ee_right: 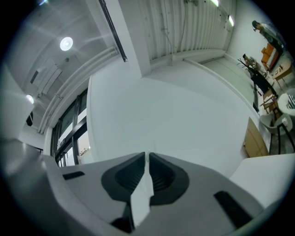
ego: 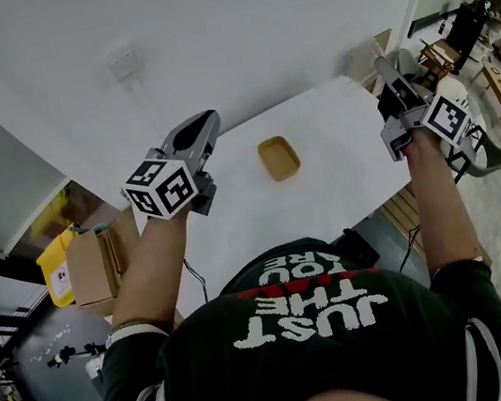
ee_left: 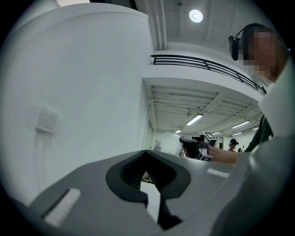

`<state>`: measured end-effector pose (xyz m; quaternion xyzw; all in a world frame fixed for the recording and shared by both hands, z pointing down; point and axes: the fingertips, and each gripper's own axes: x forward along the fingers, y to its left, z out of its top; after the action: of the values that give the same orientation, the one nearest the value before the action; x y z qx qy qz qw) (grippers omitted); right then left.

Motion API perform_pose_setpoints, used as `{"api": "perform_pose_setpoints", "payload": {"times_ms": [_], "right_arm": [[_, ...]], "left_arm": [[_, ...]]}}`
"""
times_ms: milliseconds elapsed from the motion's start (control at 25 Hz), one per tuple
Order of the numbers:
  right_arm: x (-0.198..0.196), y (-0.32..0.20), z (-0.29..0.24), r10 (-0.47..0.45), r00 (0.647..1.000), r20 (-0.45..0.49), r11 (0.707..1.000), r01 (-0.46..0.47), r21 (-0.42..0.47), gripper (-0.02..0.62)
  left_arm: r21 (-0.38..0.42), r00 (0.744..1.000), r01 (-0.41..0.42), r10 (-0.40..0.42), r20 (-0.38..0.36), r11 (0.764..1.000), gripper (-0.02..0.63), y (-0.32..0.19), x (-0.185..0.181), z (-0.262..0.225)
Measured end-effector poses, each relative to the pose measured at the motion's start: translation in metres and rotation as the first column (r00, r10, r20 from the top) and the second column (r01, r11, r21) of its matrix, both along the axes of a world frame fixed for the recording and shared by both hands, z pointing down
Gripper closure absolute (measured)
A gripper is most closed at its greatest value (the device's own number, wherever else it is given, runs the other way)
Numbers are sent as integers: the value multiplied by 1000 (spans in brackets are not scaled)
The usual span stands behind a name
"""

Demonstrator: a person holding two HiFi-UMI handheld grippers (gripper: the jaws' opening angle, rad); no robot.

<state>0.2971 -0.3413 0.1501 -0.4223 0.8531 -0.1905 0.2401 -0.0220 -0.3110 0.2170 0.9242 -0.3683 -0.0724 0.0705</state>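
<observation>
The left gripper (ego: 209, 117) is hovering above the left side of the white table (ego: 344, 190), its jaws pressing together at the tips with nothing between them. It is pointing up toward the wall behind the table. The right gripper (ego: 381, 64) is hanging over the table's far right corner, its jaws drawn together to a thin slit and likewise gripping nothing.

Judging by this, no grasp is under way yet. Both tools are standing well apart from the small tan dish (ego: 279, 158), which is lying untouched near the middle of the table, between the two grippers. The dish is showing a rounded rectangular rim and a shallow hollow that is looking empty.
</observation>
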Motion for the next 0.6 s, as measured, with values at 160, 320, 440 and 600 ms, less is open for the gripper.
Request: {"api": "perform_pose_setpoints", "payload": {"times_ms": [160,320,440,600], "right_arm": [[1,-2,3,0,1000,7,1000,0,-9,565],[-3,-1,-3,-3,997,-75,1000,6,30,565],[0,-2,3,5,1000,-18,1000,-5,-15,565],[-3,-2,3,1,1000,-20,1000,-1,-20,565]], "left_arm": [[1,1000,2,-2,1,1000,598,0,0,-1],[-1,1000,4,-4,2,1000,598,-1,0,-1],[-2,1000,3,-3,3,1000,598,0,0,-1],[-4,1000,2,-1,2,1000,598,1,0,-1]]}}
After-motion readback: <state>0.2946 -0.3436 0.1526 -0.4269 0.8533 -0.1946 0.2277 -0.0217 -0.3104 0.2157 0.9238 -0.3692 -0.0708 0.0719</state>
